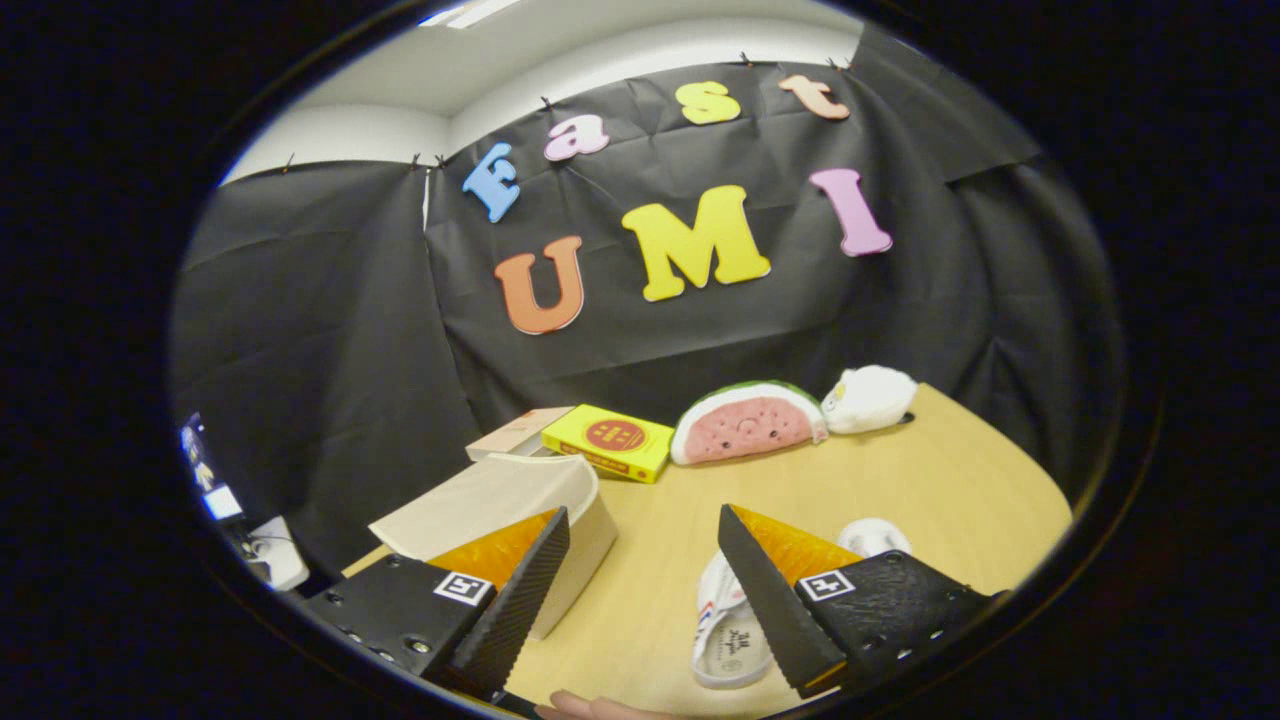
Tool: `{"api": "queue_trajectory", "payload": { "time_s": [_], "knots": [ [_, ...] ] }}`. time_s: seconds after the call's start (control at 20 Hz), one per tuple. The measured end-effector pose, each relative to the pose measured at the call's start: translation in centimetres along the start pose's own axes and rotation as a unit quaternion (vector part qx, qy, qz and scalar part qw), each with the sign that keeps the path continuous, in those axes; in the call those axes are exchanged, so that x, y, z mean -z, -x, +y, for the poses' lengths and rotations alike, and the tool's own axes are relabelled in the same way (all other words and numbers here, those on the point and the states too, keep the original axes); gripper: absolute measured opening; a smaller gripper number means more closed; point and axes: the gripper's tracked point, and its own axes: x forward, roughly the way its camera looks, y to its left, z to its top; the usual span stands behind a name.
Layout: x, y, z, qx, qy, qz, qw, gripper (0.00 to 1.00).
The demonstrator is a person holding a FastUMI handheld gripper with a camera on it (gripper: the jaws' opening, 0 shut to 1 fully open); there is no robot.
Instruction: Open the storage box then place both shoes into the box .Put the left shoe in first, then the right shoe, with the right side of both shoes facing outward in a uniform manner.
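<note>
Beige storage box (520, 510); white shoe (730, 630); yellow box (610, 442) w/ red circle.

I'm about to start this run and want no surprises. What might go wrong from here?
The gripper is open, holding nothing. The box sits at the table edge with its lid down; prying it may push it off. The shoe lies partly hidden under one finger, so its left/right is easy to misjudge.

light wooden table (900, 480), carrying a beige storage box (510, 500) with lid shut, a white shoe (735, 640) sole-up, a yellow box (610, 442) beside a tan box (515, 432), a watermelon plush (748, 422) touching a white plush (868, 398).
</note>
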Motion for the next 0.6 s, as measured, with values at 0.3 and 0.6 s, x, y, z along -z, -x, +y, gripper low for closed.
{"api": "queue_trajectory", "payload": {
  "time_s": [0.3,0.6],
  "knots": [
    [4.2,-8.9,2.5,-0.124,-0.161,0.118,0.972,0.95],
    [5.5,-13.7,5.3,-0.194,-0.215,0.176,0.941,0.95]
  ]
}}
